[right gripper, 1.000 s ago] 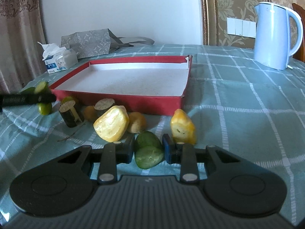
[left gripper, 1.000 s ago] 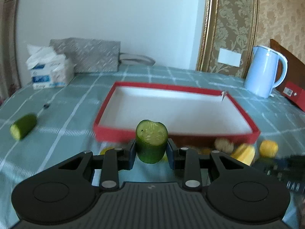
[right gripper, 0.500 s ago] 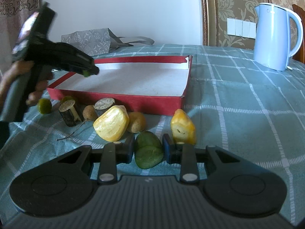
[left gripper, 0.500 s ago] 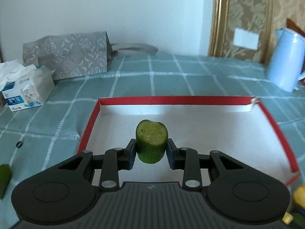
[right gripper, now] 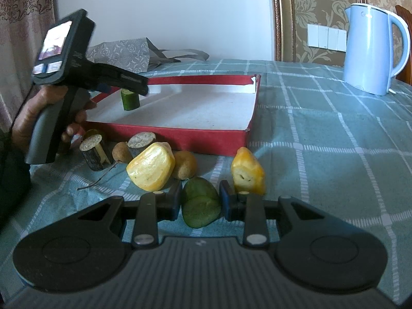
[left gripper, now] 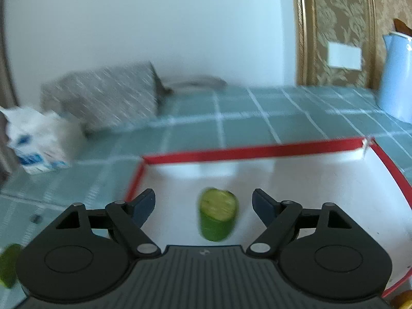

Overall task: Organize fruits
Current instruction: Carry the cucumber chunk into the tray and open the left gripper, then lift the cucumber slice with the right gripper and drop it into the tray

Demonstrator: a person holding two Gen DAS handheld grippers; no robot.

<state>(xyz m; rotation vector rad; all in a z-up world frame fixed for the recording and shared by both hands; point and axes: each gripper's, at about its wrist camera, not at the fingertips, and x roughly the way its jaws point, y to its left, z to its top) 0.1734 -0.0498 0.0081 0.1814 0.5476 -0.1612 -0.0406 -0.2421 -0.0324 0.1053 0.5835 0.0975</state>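
Observation:
My left gripper (left gripper: 204,203) is open above the red tray (left gripper: 257,151). A green cucumber piece (left gripper: 217,217) stands apart from both fingers, in the tray's near left part; it also shows in the right wrist view (right gripper: 130,99) under the left gripper (right gripper: 134,87). My right gripper (right gripper: 199,200) is shut on a second green cucumber piece (right gripper: 200,206), low over the tablecloth in front of the tray (right gripper: 167,135). Two yellow fruit pieces (right gripper: 152,166) (right gripper: 247,172) lie beside it.
Brown round fruits (right gripper: 184,164), two dark cut stem pieces (right gripper: 94,152) and a twig lie before the tray. A blue kettle (right gripper: 370,49) stands at the back right, a grey bag (right gripper: 121,54) and tissue pack (left gripper: 36,139) at the back left. Another green piece (left gripper: 9,265) lies left.
My left gripper moved over the tray, opened and let go of the cucumber piece, which now stands in the tray. My right gripper stayed still, shut on its piece.

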